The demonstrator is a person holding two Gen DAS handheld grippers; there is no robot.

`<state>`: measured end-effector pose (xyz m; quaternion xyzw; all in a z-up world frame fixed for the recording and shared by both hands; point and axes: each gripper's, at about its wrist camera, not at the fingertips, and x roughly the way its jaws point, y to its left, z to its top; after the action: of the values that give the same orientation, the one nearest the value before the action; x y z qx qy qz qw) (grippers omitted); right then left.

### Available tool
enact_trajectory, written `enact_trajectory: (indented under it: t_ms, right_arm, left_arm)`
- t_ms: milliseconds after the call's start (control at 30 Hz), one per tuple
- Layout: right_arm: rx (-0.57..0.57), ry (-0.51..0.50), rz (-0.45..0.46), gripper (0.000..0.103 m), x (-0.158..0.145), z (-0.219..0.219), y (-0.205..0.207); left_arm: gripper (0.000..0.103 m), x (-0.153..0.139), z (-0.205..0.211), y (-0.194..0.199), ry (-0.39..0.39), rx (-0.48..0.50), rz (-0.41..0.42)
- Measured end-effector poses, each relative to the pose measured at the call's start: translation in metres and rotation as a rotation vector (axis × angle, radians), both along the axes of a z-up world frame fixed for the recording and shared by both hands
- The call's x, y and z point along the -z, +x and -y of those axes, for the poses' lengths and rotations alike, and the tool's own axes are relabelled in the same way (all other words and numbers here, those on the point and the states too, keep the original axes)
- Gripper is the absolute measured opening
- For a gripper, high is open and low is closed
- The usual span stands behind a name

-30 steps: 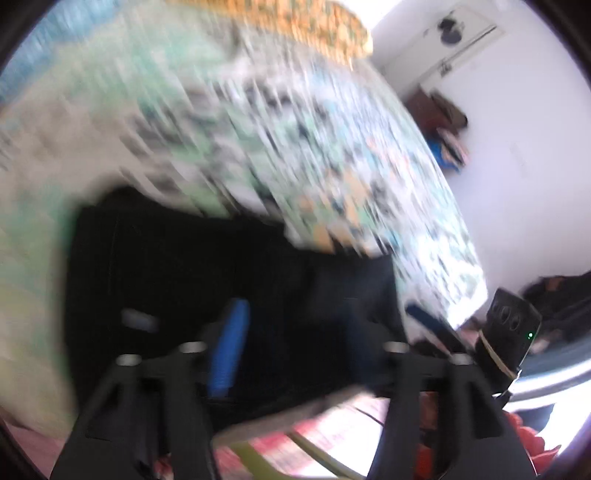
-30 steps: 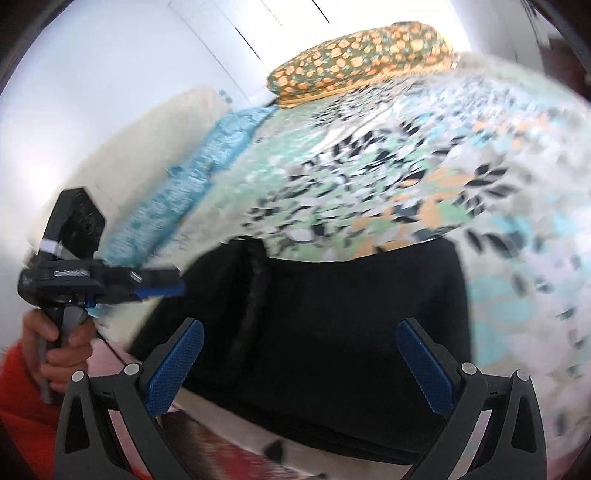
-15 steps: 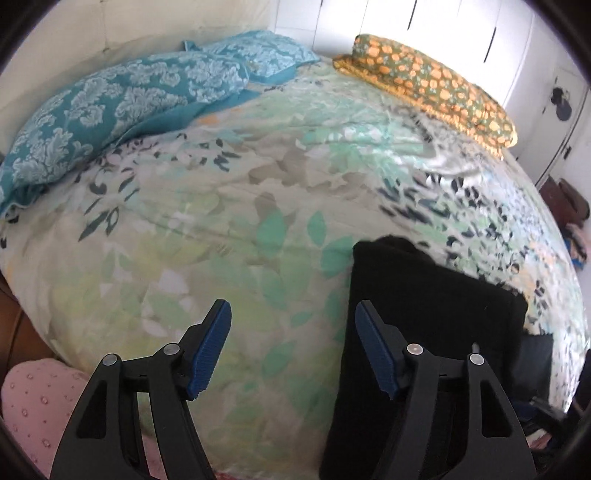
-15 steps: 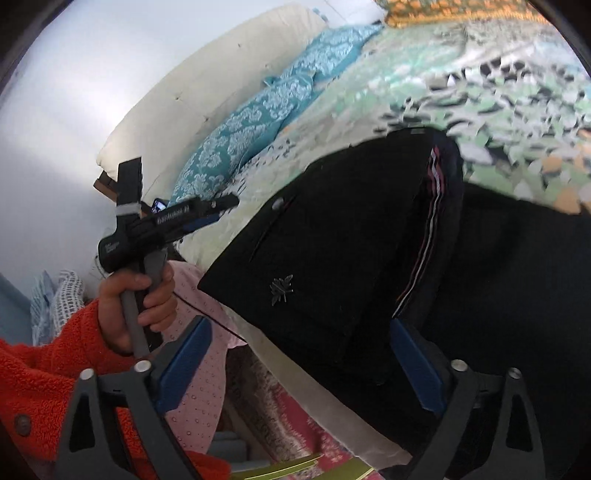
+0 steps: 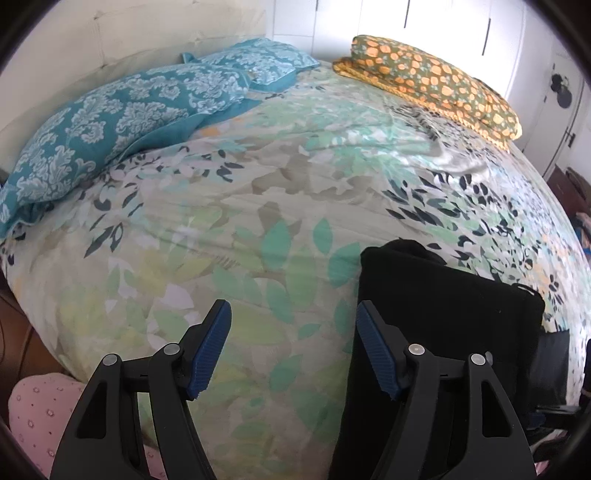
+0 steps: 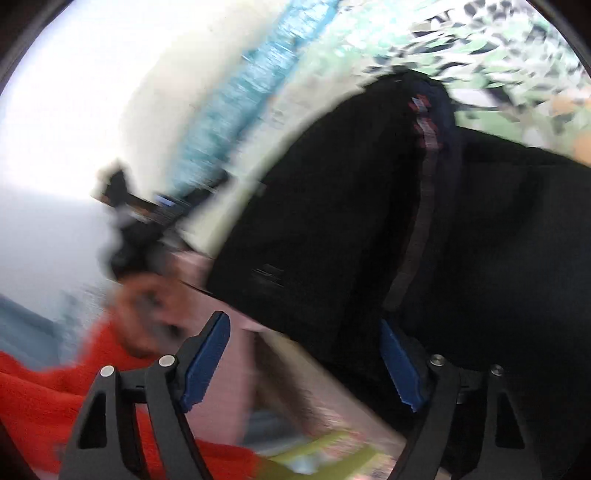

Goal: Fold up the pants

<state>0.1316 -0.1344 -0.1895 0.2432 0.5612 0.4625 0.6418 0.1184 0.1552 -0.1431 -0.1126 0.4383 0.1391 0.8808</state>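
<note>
Leaf-print cotton fills my left wrist view: a bedspread [image 5: 258,229] in pale green, teal and cream with dark leaf shapes, lying smooth with a few soft creases. At eleven o'clock sit two teal damask pillows [image 5: 122,118], plump and slightly rumpled, against a cream padded headboard [image 5: 129,48]. At one o'clock a long folded blanket [image 5: 436,81], olive with orange blobs, lies along the far edge below white panelled wardrobe doors [image 5: 443,18]. A pink dotted cloth [image 5: 40,413] shows at seven o'clock.

The pants [image 5: 443,325] are black, matte and soft, folded into a thick rectangle on the near edge of the bed at four o'clock. My left gripper [image 5: 293,347] stands released, its ribbed blue pads [image 5: 212,347] apart over bare bedspread, the right-hand pad just at the pants' left edge.

My right wrist view is smeared with motion. The pants [image 6: 332,221] fill its centre, a thin reddish side stripe [image 6: 424,177] running down them. My right gripper [image 6: 303,365] is closing, jaws not yet pressing; the folded edge reaches down between them. At nine o'clock, blurred, a hand [image 6: 147,306] in a fuzzy red sleeve [image 6: 44,398] holds the other tool.
</note>
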Motion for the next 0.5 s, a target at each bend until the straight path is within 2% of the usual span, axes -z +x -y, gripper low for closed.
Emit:
enact_trajectory:
  t_ms: [67,100,133,200,233,300,400,500]
  right_arm:
    - [-0.005,-0.106,0.007,0.076,0.006,-0.006,0.003]
    - [-0.009,-0.170,-0.008,0.067,0.014,-0.011,0.005]
    - [0.005,-0.175,-0.017,0.060,0.018,-0.011,0.006]
    - [0.024,-0.149,-0.049,0.038,0.021,-0.012,0.008]
    - [0.027,-0.151,-0.037,0.033,0.016,-0.013,0.007]
    - [0.020,-0.101,0.025,0.025,-0.011,-0.014,0.002]
    - [0.031,-0.048,0.141,0.023,-0.067,-0.003,-0.004]
    - [0.049,-0.050,0.246,0.021,-0.115,0.019,-0.010]
  left_arm:
    - [0.072,0.002,-0.004,0.000,-0.017,-0.016,-0.005]
    - [0.072,0.003,-0.007,0.000,-0.034,-0.027,-0.008]
    - [0.073,0.005,-0.009,0.000,-0.044,-0.033,-0.010]
    - [0.073,0.007,-0.012,0.002,-0.054,-0.046,-0.018]
    - [0.073,0.008,-0.014,0.001,-0.053,-0.055,-0.020]
    - [0.073,0.007,-0.017,-0.001,-0.056,-0.069,-0.019]
    - [0.073,0.005,-0.023,-0.004,-0.078,-0.087,-0.007]
    - [0.073,0.004,-0.024,-0.004,-0.091,-0.093,-0.002]
